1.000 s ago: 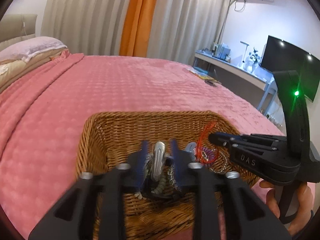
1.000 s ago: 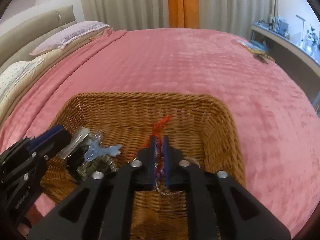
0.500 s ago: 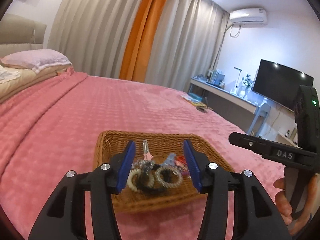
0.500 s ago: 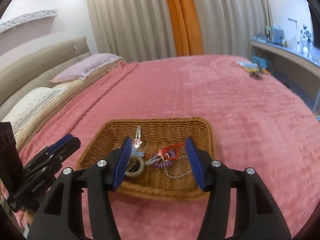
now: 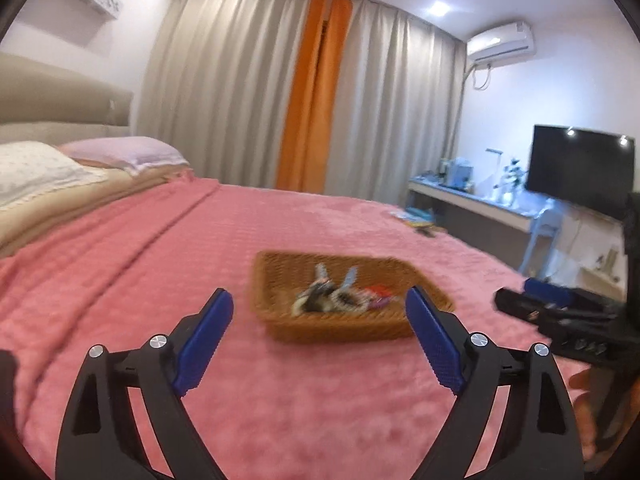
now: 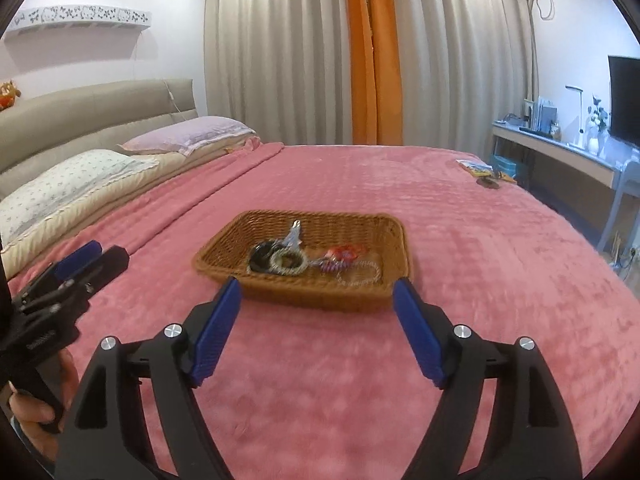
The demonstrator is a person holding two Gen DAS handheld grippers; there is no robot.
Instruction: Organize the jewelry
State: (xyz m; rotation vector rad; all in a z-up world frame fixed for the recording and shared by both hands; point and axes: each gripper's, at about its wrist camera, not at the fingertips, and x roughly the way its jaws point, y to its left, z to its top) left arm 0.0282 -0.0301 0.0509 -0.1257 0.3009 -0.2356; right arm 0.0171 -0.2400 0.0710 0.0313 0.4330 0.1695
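Both wrist cams sit low over the bed [image 6: 460, 240], looking forward and slightly down toward the curtains [image 6: 280, 60]. Left cam angles right, right cam centred. Both share the basket [image 5: 280, 320] [image 6: 320, 296], mid-range, pillows and desk.

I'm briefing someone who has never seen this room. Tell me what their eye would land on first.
A wicker basket sits mid-bed on the pink blanket, holding a tangle of jewelry: dark and pale rings at left, red and purple pieces with a thin chain at right. Nearest the cameras, the left gripper and right gripper stand open and empty, short of the basket, their jaws having just been opening. Behind the bed, an orange curtain strip splits the grey drapes.
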